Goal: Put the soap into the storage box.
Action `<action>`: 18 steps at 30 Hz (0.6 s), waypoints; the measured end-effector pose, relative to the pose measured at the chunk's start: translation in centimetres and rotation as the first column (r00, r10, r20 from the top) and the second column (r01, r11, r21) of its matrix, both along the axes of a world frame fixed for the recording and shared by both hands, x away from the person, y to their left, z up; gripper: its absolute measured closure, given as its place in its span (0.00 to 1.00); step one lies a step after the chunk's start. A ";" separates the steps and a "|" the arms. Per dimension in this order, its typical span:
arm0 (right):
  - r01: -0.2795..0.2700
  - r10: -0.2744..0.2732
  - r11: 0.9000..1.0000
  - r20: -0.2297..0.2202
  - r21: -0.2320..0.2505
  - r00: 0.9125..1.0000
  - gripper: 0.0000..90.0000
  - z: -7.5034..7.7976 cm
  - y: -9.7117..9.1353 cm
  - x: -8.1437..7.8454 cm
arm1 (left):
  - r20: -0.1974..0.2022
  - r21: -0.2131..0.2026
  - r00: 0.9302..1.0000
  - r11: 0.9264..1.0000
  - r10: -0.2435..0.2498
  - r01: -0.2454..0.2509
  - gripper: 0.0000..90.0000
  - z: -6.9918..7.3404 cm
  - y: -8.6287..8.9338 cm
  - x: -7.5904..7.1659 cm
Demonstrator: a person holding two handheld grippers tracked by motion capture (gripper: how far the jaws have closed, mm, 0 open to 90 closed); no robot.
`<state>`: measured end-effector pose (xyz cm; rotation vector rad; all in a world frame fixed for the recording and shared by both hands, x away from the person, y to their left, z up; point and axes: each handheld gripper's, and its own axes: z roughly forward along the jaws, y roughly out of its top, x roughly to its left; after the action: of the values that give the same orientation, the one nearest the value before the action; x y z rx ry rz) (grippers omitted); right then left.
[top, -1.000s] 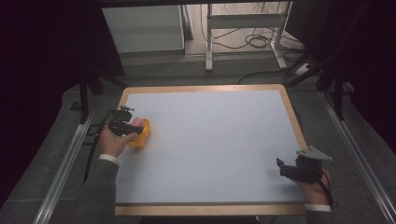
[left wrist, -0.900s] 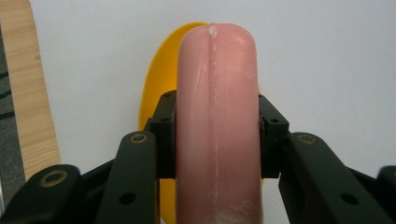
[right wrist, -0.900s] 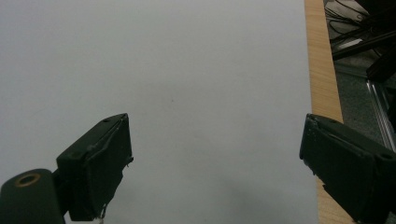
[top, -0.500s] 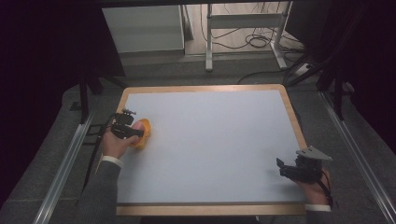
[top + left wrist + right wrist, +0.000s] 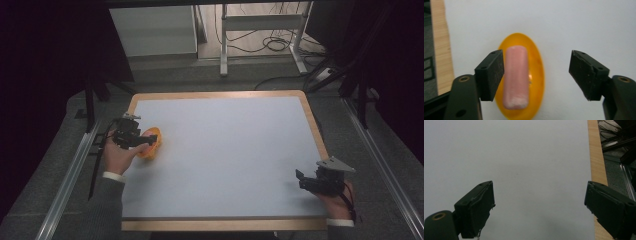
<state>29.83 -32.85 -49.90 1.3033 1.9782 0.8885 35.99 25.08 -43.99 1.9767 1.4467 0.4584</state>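
Observation:
An orange oval dish lies on the white table top near its left edge. A pink cylinder rests lengthwise in the dish. My left gripper hovers over the dish. Its jaws have just been opening and now stand wide apart. The pink cylinder sits low between them, close beside one pad and not squeezed. In the high view the left gripper covers part of the dish. My right gripper rests at the near right corner, open, with only bare table between its pads.
A wooden rim frames the table, and it shows close by the right gripper. Metal rails run along both sides of the table. A desk frame and cables stand beyond the far edge.
The left hand has shifted a little over the orange dish and lifted slightly. The right hand and gripper have stayed where they were.

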 end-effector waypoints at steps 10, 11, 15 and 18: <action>0.002 -0.002 1.000 0.003 0.003 1.000 0.10 0.0 -0.1 0.0 | 0.060 -0.008 0.994 0.995 -0.094 0.095 0.26 -1.1 -2.0 -3.4; 0.002 -0.002 1.000 0.002 0.004 1.000 0.10 0.0 -0.1 0.0 | 0.062 -0.012 0.993 0.995 -0.099 0.100 0.26 -1.3 -2.1 -3.7; 0.002 -0.002 1.000 0.004 0.004 1.000 0.10 0.1 -0.1 -0.1 | 0.059 -0.036 0.992 0.992 -0.115 0.117 0.26 -2.6 -2.3 -5.0; 0.002 -0.002 1.000 0.004 0.003 1.000 0.10 0.0 -0.1 -0.1 | 0.054 -0.050 0.990 0.990 -0.128 0.131 0.26 -3.7 -2.6 -5.7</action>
<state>29.77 -32.93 -49.85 1.3039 1.9736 0.8927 30.27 22.53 -47.73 1.9880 1.2776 0.4053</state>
